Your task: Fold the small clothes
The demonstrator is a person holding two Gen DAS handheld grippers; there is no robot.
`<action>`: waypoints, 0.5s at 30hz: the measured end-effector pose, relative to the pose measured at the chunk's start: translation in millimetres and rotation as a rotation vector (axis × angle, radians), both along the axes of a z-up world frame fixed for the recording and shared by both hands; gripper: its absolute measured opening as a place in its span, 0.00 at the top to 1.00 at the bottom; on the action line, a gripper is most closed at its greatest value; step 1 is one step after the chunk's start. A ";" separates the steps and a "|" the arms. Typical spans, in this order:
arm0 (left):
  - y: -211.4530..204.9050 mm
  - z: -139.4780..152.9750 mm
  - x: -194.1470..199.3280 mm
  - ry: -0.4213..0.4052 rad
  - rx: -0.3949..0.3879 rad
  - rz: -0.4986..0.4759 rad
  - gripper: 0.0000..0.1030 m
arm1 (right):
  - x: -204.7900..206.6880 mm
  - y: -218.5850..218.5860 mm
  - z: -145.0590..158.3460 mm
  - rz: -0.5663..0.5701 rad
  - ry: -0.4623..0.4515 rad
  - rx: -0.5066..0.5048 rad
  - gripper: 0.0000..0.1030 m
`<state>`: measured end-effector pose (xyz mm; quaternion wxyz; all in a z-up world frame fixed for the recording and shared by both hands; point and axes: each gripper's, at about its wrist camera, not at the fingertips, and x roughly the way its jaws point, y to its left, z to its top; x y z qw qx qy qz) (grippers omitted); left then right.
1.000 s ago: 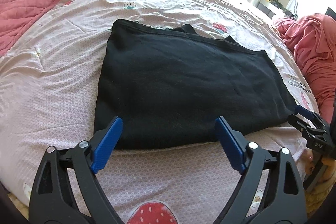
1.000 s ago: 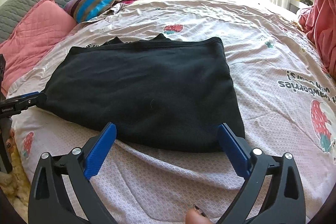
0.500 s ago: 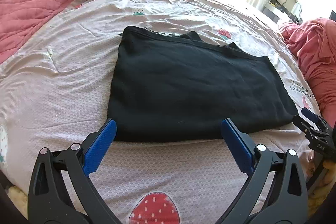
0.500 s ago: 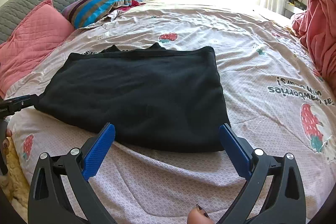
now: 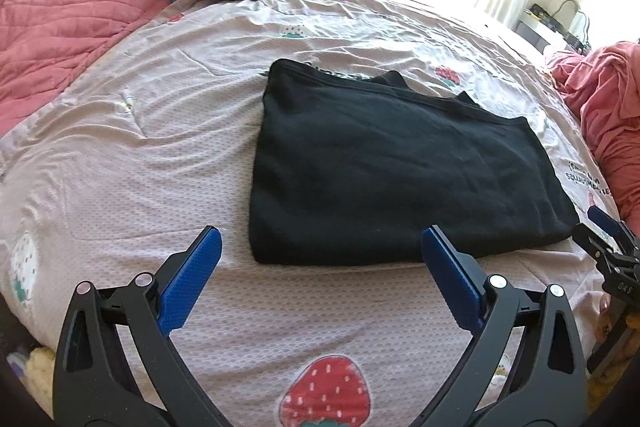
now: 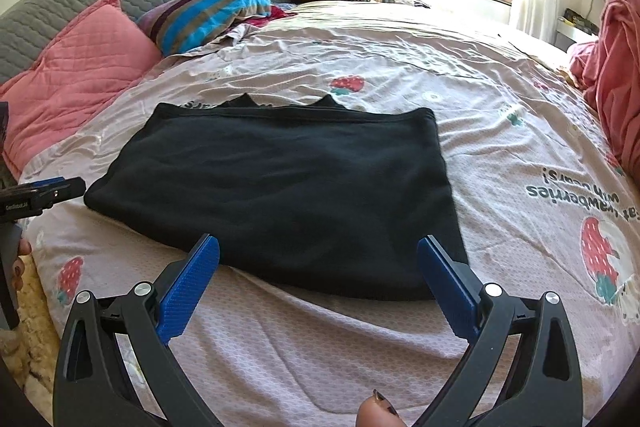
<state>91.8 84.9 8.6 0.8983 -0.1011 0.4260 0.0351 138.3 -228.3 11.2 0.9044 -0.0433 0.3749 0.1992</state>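
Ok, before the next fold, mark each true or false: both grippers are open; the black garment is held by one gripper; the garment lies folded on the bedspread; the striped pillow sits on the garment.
1. Both the left gripper and right gripper are open. True.
2. The black garment is held by one gripper. False: neither touches it.
3. The garment lies folded on the bedspread. True.
4. The striped pillow sits on the garment. False: it lies apart, near the headboard.

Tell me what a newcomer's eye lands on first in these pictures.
A folded black garment lies flat mid-bed on the strawberry-print sheet. Both grippers, left and right, stand open just short of its near edge, touching nothing. A striped pillow and a pink quilted pillow sit at the headboard.
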 end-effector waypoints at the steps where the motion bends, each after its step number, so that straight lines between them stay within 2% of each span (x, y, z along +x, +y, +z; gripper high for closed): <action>1: 2.2 0.4 -0.8 -0.002 -0.002 0.005 0.09 | 0.2 2.8 0.3 0.006 0.000 0.001 0.04; 9: 29.0 1.1 -3.5 -0.011 -0.022 0.072 0.09 | 0.1 42.2 0.4 0.097 0.003 0.001 0.04; 15: 55.4 2.0 -1.3 -0.014 -0.043 0.134 0.09 | -0.5 89.7 -2.9 0.200 -0.008 -0.028 0.04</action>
